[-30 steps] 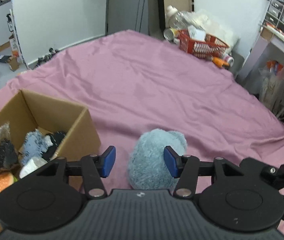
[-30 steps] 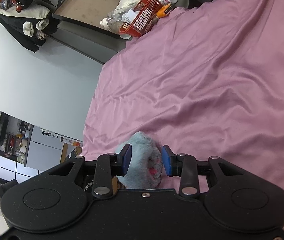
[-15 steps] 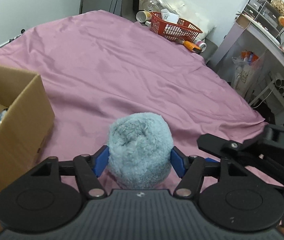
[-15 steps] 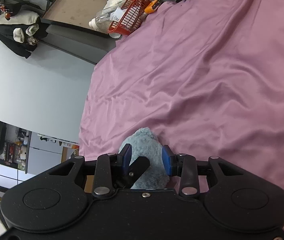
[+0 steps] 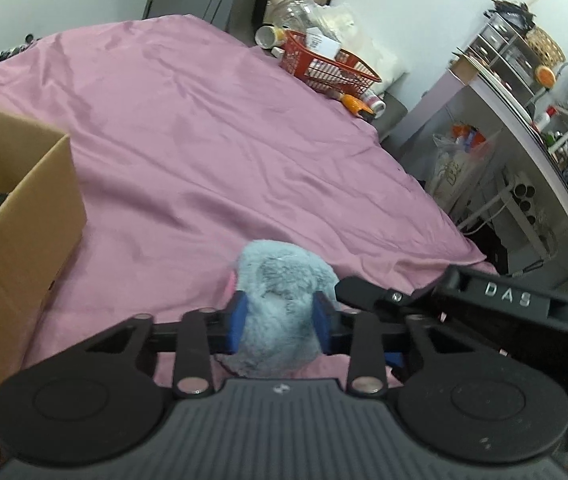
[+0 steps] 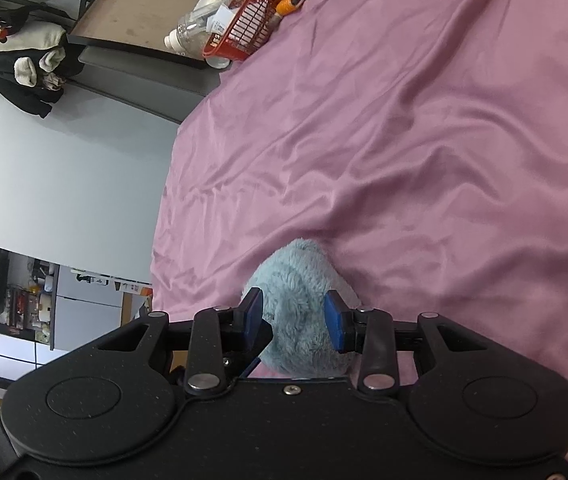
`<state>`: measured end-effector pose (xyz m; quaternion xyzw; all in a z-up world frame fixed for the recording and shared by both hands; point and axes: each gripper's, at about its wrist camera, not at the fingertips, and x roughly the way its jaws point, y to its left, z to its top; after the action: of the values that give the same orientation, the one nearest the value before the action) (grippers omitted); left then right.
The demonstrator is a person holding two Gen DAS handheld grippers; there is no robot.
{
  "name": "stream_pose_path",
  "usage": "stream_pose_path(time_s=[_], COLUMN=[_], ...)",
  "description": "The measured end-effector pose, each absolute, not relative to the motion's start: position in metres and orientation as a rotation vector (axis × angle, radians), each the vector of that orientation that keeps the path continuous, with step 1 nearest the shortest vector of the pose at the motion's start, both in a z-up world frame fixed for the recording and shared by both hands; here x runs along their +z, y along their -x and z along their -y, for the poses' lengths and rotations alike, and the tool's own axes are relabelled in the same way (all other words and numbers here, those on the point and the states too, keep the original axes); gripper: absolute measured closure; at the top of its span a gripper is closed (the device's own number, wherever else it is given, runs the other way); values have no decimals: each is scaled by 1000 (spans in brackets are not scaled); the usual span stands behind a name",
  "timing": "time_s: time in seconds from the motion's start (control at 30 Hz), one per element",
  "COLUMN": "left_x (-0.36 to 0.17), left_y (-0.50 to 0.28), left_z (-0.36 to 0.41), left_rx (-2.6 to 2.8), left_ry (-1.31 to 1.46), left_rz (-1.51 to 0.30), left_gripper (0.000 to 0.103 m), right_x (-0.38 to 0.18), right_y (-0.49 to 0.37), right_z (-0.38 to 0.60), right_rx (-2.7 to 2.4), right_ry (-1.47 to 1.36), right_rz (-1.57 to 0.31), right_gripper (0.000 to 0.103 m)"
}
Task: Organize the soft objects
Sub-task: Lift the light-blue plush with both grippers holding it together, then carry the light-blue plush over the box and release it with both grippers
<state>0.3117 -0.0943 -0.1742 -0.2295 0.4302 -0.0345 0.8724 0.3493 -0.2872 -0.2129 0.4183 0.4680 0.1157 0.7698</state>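
Observation:
A fluffy light-blue plush toy (image 5: 280, 300) sits low over the pink bedsheet (image 5: 204, 140). My left gripper (image 5: 280, 322) is shut on it, the blue pads pressed into its sides. My right gripper (image 6: 293, 316) is also shut on the same plush toy (image 6: 303, 300), from its right side; its black body shows in the left wrist view (image 5: 483, 320). An open cardboard box (image 5: 24, 208) with soft items inside stands at the left.
A red wire basket (image 5: 323, 64) with bottles and clutter sits at the far edge of the bed. A desk and shelves (image 5: 523, 120) stand to the right. A grey wall (image 6: 64, 160) and dark furniture border the bed.
My left gripper has closed in on the plush toy, squeezing it narrower. The view has swung right, so the box has slid to the left edge. The right gripper has kept its hold.

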Motion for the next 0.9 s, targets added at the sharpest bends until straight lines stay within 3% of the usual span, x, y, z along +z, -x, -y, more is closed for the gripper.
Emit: stream_pose_path(time_s=[0.13, 0.8, 0.9], left_x=[-176, -193, -194], left_y=[-312, -334, -332], left_z=[89, 88, 90], left_rx=[-65, 24, 14], left_ry=[490, 475, 480], left_rz=[-910, -985, -971], left_gripper=[80, 76, 81], right_x=[-218, -238, -234], right_y=[-352, -354, -353], right_z=[282, 281, 281], right_rx=[242, 178, 189], right_ry=[-892, -927, -915], right_rz=[-1024, -1063, -1044], right_gripper=[68, 74, 77])
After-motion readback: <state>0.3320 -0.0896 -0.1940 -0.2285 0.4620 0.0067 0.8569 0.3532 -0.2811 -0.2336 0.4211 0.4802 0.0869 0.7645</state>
